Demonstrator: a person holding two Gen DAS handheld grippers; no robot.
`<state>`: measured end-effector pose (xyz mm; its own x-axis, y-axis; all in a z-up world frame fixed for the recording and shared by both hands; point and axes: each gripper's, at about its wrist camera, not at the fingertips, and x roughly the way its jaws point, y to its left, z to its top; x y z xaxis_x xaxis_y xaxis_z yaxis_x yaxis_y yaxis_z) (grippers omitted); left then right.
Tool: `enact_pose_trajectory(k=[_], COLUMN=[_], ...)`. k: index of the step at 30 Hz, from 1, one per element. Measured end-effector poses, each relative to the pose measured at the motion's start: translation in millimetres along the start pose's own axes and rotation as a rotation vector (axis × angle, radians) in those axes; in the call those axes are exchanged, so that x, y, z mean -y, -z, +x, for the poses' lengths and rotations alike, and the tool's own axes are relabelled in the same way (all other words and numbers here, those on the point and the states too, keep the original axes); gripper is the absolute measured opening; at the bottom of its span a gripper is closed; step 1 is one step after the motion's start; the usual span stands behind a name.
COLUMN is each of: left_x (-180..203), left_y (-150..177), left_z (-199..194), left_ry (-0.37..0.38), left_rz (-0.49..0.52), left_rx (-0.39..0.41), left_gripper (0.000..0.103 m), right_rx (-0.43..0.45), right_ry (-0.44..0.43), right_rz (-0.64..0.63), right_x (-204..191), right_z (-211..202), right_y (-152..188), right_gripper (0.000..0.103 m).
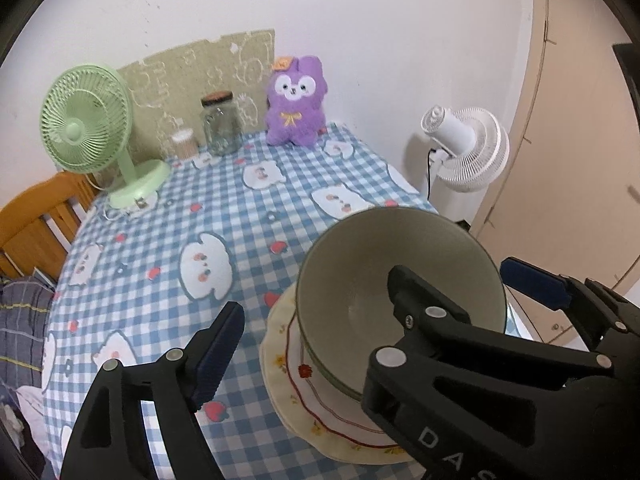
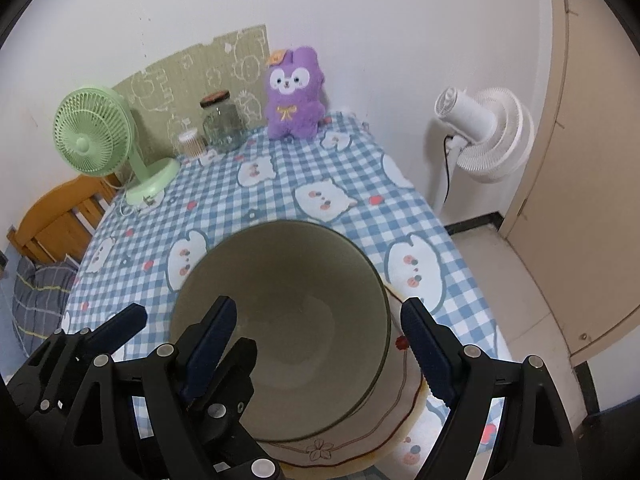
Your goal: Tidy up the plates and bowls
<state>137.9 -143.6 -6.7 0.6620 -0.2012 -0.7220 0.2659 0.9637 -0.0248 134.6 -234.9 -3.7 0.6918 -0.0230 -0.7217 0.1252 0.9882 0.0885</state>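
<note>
the grey-green ceramic bowl sits stacked on cream flower-patterned plates, straddled loosely by both wide-open, empty black grippers, left and right.

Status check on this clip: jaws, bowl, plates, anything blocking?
Left gripper and right gripper open, holding nothing. Grey-green ceramic bowl sits on cream floral plates. No obstruction nearby on checked tablecloth.

Home room, checked cartoon tablecloth, purple plush toy, green desk fan, wooden bedframe
</note>
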Motion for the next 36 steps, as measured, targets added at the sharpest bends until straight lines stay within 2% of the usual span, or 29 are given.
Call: enact_pose_trajectory(k=[6, 14, 36], left_x=[-5, -15, -56], left_y=[3, 15, 74], left_z=[-21, -53, -127], left_ry=[-0.033, -0.07, -0.203], left_rz=[0.0, -0.017, -0.094], left_rx=[0.059, 0.128, 0.262], left_gripper=[0.085, 0.087, 0.099], right_rx=[0.074, 0.142, 0.271], right_ry=[0.052, 0.028, -0.052], right_rz=[-0.027, -0.057, -0.131], right_x=[-10, -27, -72], right_z=[-26, -56, -124], right_y=[3, 11, 69], right_gripper=[0.087, 0.088, 0.088])
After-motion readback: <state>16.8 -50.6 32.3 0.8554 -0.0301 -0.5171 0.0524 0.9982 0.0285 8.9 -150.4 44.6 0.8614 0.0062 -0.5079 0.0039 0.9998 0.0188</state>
